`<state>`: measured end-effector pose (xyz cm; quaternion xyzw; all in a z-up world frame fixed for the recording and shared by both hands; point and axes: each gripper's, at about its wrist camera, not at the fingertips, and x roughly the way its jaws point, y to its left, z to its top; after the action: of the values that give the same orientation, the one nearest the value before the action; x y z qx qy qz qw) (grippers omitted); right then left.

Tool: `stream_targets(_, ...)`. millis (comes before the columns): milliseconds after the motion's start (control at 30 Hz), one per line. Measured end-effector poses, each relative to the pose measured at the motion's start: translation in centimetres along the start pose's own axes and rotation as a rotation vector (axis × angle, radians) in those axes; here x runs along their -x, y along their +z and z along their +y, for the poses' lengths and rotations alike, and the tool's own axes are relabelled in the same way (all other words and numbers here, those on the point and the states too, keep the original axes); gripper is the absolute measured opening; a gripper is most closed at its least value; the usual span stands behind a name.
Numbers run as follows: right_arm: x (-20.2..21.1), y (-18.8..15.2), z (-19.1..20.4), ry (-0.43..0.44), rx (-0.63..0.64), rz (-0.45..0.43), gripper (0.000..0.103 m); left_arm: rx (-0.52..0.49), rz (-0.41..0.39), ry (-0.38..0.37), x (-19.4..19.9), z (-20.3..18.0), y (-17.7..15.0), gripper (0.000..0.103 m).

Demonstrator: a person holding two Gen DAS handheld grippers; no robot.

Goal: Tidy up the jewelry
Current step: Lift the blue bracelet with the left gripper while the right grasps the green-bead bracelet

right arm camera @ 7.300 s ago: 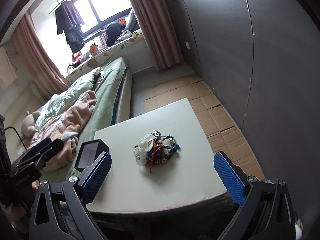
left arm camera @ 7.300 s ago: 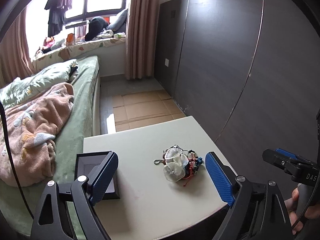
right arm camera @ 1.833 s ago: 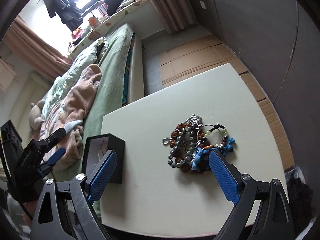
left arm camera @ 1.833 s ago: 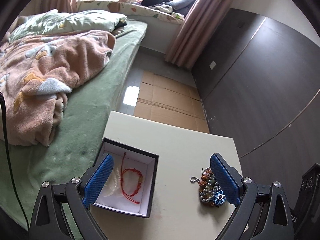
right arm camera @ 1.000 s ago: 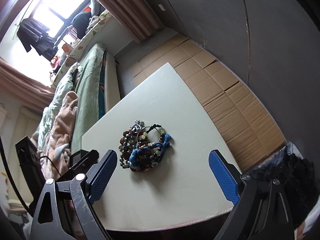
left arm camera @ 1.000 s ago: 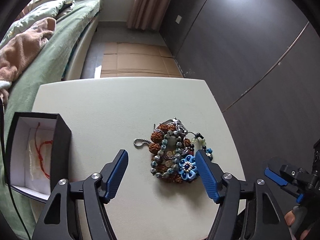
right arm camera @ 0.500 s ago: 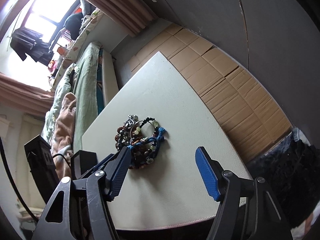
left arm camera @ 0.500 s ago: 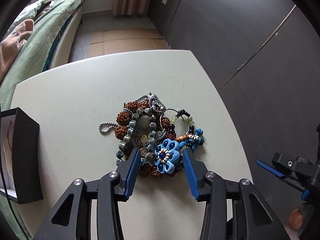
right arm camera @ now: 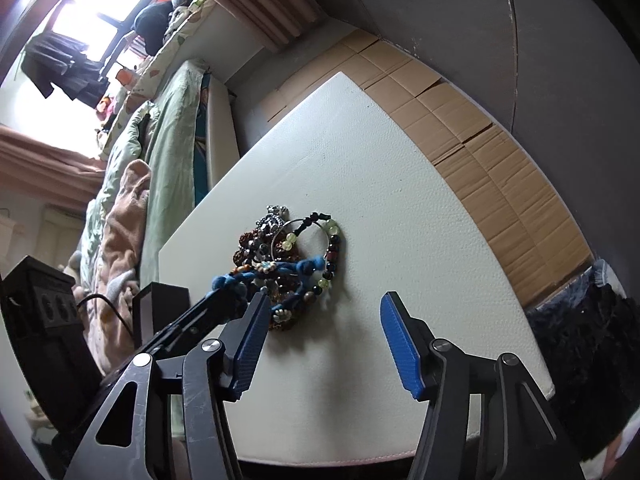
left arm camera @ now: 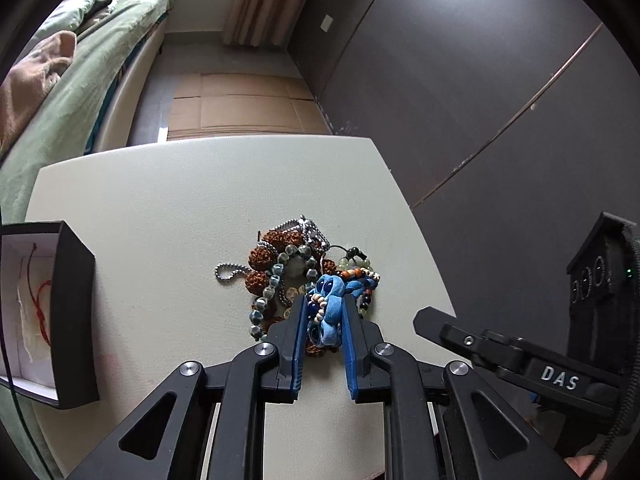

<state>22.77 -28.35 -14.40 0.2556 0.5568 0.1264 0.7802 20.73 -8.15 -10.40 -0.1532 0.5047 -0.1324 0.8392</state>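
Jaws of left gripper (left arm camera: 324,312) closing on blue bracelet (left arm camera: 329,304), its length running along the fingers, atop jewelry pile (left arm camera: 296,272) mid-desk (left arm camera: 160,220). Right gripper (right arm camera: 320,344) jaws closing, nothing between; box (left arm camera: 74,312) left.

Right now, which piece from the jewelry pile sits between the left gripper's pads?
The blue fabric-flower bracelet: the left gripper is closing on it, while the brown seed beads and grey bead strand lie outside its jaws.

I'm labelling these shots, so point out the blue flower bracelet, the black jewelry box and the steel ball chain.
blue flower bracelet (left arm camera: 329,308), left wrist view, flower petals.
black jewelry box (left arm camera: 76,316), left wrist view, outer wall.
steel ball chain (left arm camera: 229,272), left wrist view, loop.
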Motion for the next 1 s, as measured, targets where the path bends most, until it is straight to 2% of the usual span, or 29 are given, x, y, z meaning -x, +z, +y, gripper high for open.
stream_targets(133,-1.0,0.2,0.8,0.024,0.015,0.013,0.052,0.025,-0.052,0.029,1.4,1.2,0.6,0.017)
stream_targets(300,-2.3,0.7,1.8,0.045,0.036,0.010,0.039,0.075,-0.065,0.047,2.0,3.1,1.3,0.017)
stream_targets(600,-6.0,2.3,2.0,0.089,-0.007,0.012,0.025,0.110,-0.076,0.062,2.5,4.4,1.7,0.017)
stream_targets(833,-7.7,2.9,1.7,0.081,-0.045,0.019,0.024,0.125,-0.080,0.060,2.8,5.0,1.9,0.017)
stream_targets(900,-8.0,3.1,1.5,0.101,-0.065,0.014,0.015,0.127,-0.082,0.060,2.9,5.1,1.9,0.017)
stream_targets(1000,-7.3,3.1,1.2,0.121,-0.089,-0.016,0.010,0.129,-0.086,0.062,3.2,5.3,1.9,0.017)
